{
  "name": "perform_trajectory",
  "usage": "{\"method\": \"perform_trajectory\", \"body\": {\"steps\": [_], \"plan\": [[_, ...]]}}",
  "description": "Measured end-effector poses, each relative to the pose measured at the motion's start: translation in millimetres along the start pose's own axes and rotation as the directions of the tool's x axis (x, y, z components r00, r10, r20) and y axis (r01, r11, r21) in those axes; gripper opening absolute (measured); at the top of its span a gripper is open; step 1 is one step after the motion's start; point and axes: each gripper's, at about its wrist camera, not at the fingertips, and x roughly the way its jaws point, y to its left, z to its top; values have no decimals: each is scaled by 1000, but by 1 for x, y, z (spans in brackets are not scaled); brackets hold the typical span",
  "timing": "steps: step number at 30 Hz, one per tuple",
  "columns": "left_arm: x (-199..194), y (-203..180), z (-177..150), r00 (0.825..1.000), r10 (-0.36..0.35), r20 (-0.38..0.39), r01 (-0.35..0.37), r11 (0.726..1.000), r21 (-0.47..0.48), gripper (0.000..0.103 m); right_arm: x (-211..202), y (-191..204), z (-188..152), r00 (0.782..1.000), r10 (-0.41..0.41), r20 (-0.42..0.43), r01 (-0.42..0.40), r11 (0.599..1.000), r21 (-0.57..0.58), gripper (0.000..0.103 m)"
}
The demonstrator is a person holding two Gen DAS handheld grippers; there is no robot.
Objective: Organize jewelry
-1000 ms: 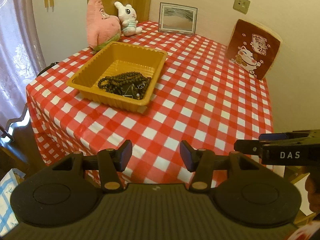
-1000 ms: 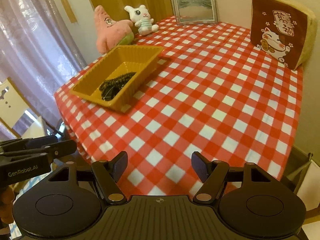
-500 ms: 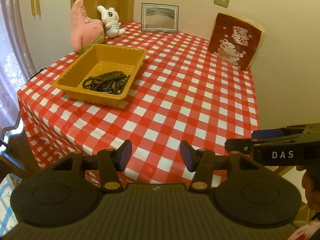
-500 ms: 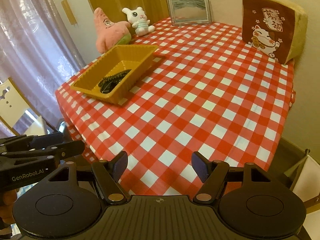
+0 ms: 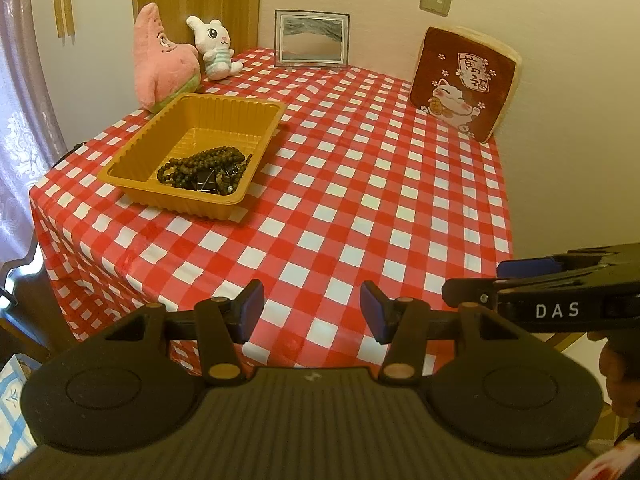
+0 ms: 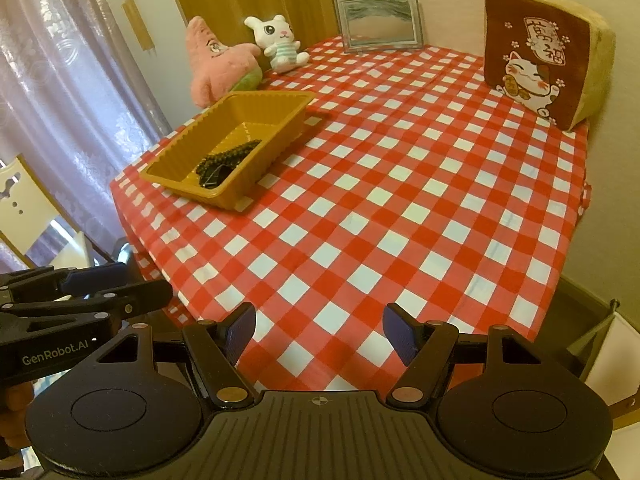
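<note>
1. Left wrist view: a tan tray (image 5: 132, 172) sits on the red-and-white checked tablecloth (image 5: 360, 208), near the table's left edge. Its long axis runs from the near left corner toward the far right, pointing roughly at the framed picture (image 5: 312, 38) on the far side.
2. Inside the tray, a string of dark beads (image 5: 200, 164) lies heaped in the tray's near end with something dark and flat under it; the strands stretch mostly across the tray's width. The tray's far end is bare.
3. Behind the tray stand a pink star plush (image 5: 160, 64) and a white rabbit plush (image 5: 216, 54); well to the tray's right, a cat cushion (image 5: 460, 84) leans on the wall.
4. The left gripper (image 5: 312, 312) hangs over the table's near edge, well short of the tray, angled downward. Its blue-padded jaws stand apart with only cloth showing between them.
5. The right gripper (image 5: 540, 292) shows side-on to the right, level with the left one.
6. Right wrist view: the tray (image 6: 172, 162) lies up and left, its long axis slanting toward the rabbit plush (image 6: 278, 42); the beads (image 6: 228, 156) sit at its near end.
7. The right gripper (image 6: 320, 328) tilts down over the table's near edge, far from the tray, jaws parted and empty.
8. The left gripper (image 6: 132, 296) enters from the left, below the tray, with fingers of a hand (image 6: 16, 400) gripping its handle.
</note>
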Motion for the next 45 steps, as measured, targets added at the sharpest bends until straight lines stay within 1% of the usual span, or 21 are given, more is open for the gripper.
{"method": "perform_trajectory", "body": {"steps": [20,25,45], "plan": [[3,2,3,1000,5,1,-5,1000,-2,50,7,3,6,1000,8,-5,-8,1000,-15,70],[4,7,5,1000,7,5,-7,1000,-5,50,8,3,7,1000,11,-4,-11,1000,-20,70],[3,6,5,1000,14,12,-14,1000,-8,50,8,5,8,1000,16,-5,-16,999,-32,70]]}}
